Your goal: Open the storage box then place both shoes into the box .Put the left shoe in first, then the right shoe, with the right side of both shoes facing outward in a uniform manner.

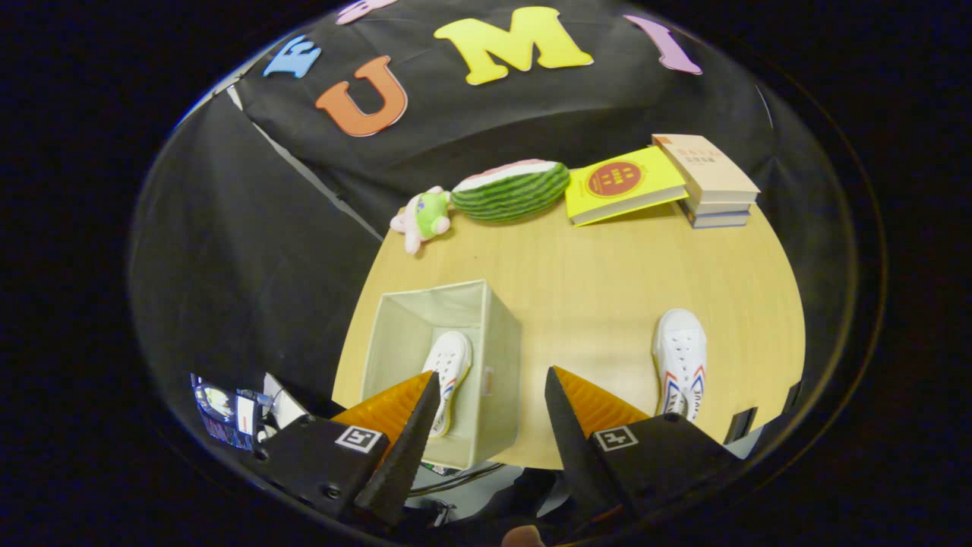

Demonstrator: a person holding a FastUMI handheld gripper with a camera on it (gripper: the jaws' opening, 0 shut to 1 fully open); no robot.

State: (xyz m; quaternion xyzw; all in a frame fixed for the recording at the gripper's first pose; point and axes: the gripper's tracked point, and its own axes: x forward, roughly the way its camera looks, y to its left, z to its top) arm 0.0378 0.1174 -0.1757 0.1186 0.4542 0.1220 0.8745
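Beneath us spreads the wooden table [600, 281], the largest thing we see. On it, at about eleven o'clock from our gripper [492, 380], stands the open storage box [497, 357], pale fabric, its mouth facing up. At one o'clock, far across the table, we see a yellow book [619, 186] leaning on a stack of books [710, 182]; at twelve o'clock beside them lies a watermelon toy [512, 190], with a small plush toy [421, 216] just at its nine o'clock. One white shoe [448, 372] lies inside the box, partly hidden behind our left finger. The other white shoe [680, 357] rests on the bare table at two o'clock, well apart from the box. Our fingers stand wide apart above the table, gripping nothing.
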